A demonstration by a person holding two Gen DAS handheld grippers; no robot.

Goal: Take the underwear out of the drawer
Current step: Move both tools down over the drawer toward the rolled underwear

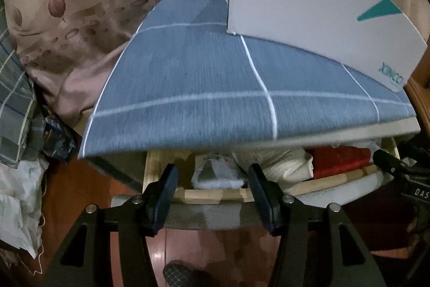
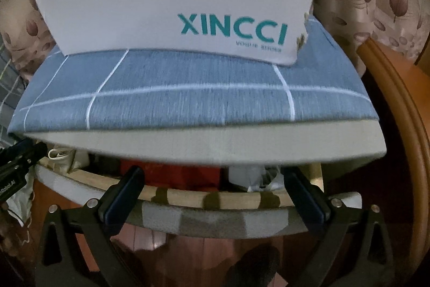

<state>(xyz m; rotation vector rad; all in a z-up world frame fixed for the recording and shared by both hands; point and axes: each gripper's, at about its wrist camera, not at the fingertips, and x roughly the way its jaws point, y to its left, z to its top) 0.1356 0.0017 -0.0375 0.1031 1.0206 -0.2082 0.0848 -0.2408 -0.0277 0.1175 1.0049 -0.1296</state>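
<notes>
An open drawer with a pale wooden rim point(image 1: 209, 195) point(image 2: 188, 197) sticks out from under a blue checked cabinet top point(image 1: 188, 88). Inside lie a folded white and grey garment point(image 1: 217, 174) point(image 2: 255, 176), a cream fabric bundle point(image 1: 282, 163) and a red folded garment point(image 1: 341, 160) point(image 2: 193, 171). My left gripper point(image 1: 213, 182) hovers over the drawer's front edge, open, with the white and grey garment showing beyond the gap and untouched. My right gripper point(image 2: 215, 182) stands wide open over the front rim, holding nothing. Each gripper shows at the other view's edge point(image 1: 397, 166) point(image 2: 18, 160).
A white XINCCI box point(image 2: 188, 4) point(image 1: 309, 4) stands on the cabinet top. Leaf-print bedding point(image 1: 80, 4) lies behind, with a plaid cloth point(image 1: 13, 104) and crumpled bags point(image 1: 18, 201) at the left. A wooden frame point(image 2: 397, 98) curves at the right. A shoe point(image 1: 177, 273) rests on the reddish floor.
</notes>
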